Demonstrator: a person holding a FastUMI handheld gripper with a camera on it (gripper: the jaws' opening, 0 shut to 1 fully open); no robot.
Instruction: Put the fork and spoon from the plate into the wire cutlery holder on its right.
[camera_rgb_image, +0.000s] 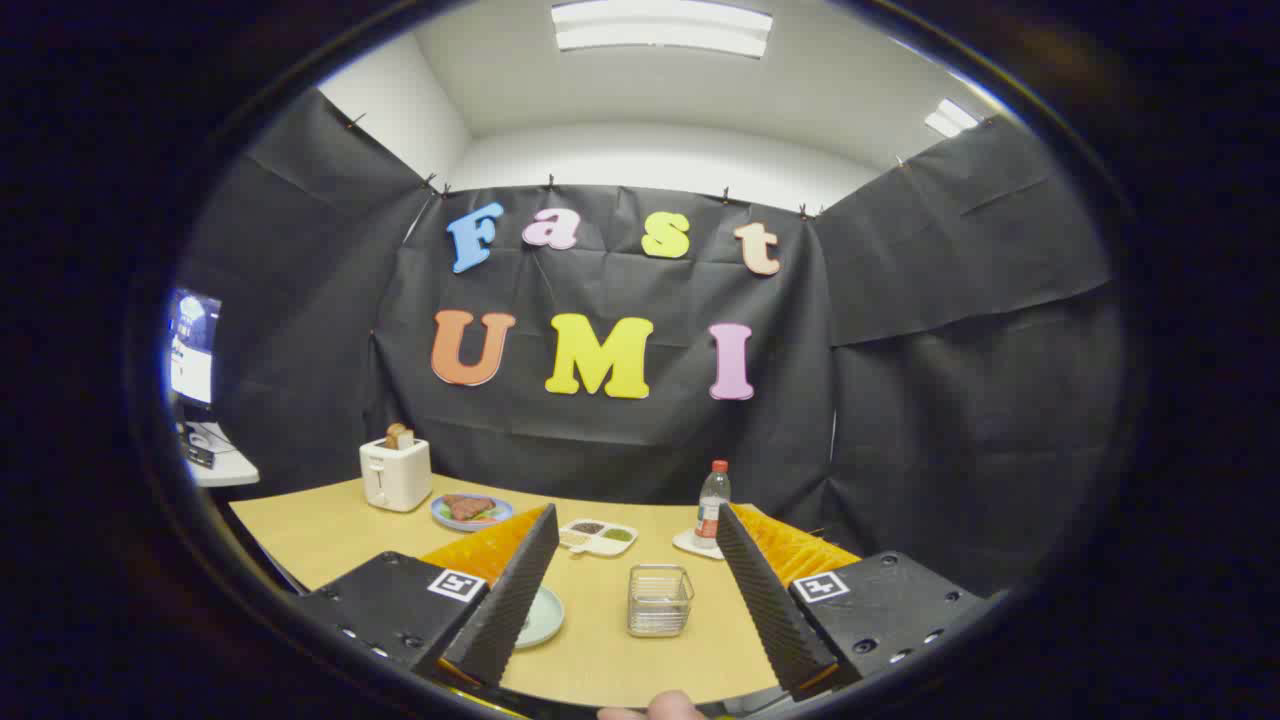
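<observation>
A tan wooden table (330, 535) is standing in a booth walled with black cloth. The gripper (637, 560) is hovering above it, jaws released wide and grasping nothing. The wire cutlery holder (660, 600) is sitting between the fingers, nearer the right one. The plate (541, 618) is lying just left of it, partly hidden behind the left finger; fork and spoon cannot be made out. Beyond are standing a divided dish (598, 537), a bottle (712, 504), a food plate (470, 511) and a toaster (396, 473).

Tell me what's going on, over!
Gripper open, holding nothing, above the table. Wire holder between the fingers, looks empty. Plate partly behind one finger; fork and spoon hidden. Nothing in the way.
</observation>
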